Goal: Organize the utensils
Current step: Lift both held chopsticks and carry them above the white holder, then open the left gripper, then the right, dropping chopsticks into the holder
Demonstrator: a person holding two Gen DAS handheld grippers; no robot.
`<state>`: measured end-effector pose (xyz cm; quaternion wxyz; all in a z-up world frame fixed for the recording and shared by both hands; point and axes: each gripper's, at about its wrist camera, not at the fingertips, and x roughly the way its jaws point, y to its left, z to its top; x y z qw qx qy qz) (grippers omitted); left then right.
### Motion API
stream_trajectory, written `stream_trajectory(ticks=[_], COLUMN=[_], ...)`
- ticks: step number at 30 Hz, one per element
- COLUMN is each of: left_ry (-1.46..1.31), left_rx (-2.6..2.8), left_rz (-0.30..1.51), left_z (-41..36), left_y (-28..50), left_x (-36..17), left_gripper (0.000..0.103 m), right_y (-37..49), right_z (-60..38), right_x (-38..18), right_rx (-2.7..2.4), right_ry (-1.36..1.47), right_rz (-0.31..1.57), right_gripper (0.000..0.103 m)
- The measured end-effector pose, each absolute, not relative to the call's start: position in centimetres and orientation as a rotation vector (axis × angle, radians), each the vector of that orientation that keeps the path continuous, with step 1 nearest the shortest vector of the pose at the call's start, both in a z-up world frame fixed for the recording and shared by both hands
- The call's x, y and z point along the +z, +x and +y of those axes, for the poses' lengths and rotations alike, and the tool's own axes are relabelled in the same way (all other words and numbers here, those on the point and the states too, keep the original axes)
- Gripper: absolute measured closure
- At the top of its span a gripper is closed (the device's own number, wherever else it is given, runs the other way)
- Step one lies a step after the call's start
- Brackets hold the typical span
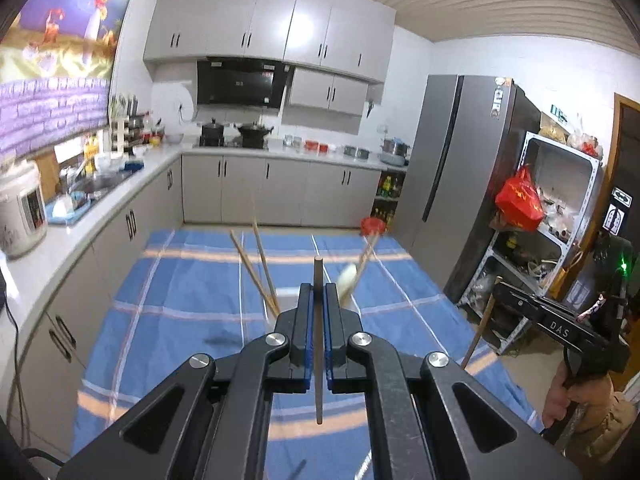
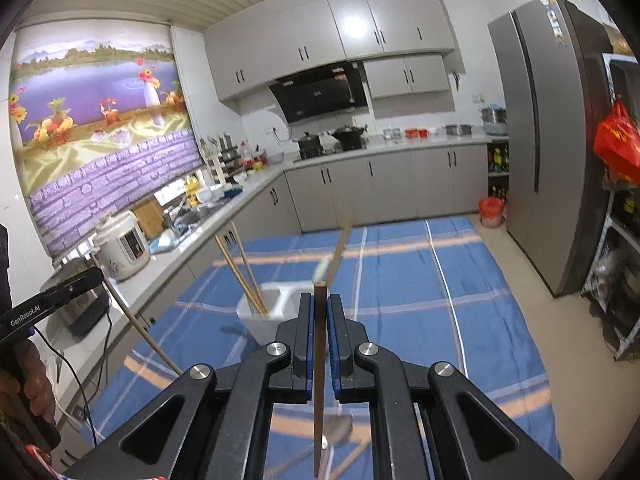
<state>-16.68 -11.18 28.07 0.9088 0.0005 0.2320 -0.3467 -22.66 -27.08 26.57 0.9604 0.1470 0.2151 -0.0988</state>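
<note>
Left gripper (image 1: 319,292) is clamped on a dark chopstick (image 1: 318,340), held upright between its blue pads (image 1: 308,340). Right gripper (image 2: 319,300) pinches a brown chopstick (image 2: 319,360) the same way, stick running straight up toward twelve o'clock. Just ahead, at eleven o'clock in the right wrist view, sits the white holder (image 2: 264,312) on the blue striped cloth (image 2: 420,280), two chopsticks (image 2: 240,272) leaning in it toward ten o'clock. More utensils (image 1: 356,268) tilt toward one o'clock, blurred. Fridge (image 1: 452,168) at two o'clock, rice cooker (image 2: 120,246) at nine, red bag (image 1: 519,200) on the shelf rack (image 1: 560,184).
</note>
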Motion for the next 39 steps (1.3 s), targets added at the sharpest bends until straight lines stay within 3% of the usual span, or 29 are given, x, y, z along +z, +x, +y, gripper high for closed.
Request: stream_trajectory(ticks=[7, 15, 24, 36, 39], left_ry=[0.029, 0.037, 0.067, 0.055, 0.043], left_rx=[-0.705, -0.669, -0.658, -0.661, -0.660], left_rz=[0.429, 0.487, 0.635, 0.698, 0.696], left_z=[-14.0, -17.7, -22.1, -22.8, -22.4], left_y=[-11.9, -4.3, 2.2, 3.0, 2.5], left_x=[31.1, 30.6, 25.2, 22.3, 22.6], left_gripper=[0.099, 0.099, 0.099, 0.097, 0.094], right_y=[-16.1, -8.8, -2.8, -1.5, -1.6], right_z=[-27.3, -28.9, -30.5, -32.6, -32.8], right_x=[30.7, 32.5, 27.1, 22.1, 22.1], right_rx=[-0.190, -0.203, -0.248, -0.226, -0.223], right_ry=[0.268, 0.301, 0.317, 0.380, 0.380], right_rz=[0.341, 0.265, 0.378, 0.500, 0.503], right_gripper=[0.096, 0.096, 0.096, 0.095, 0.087])
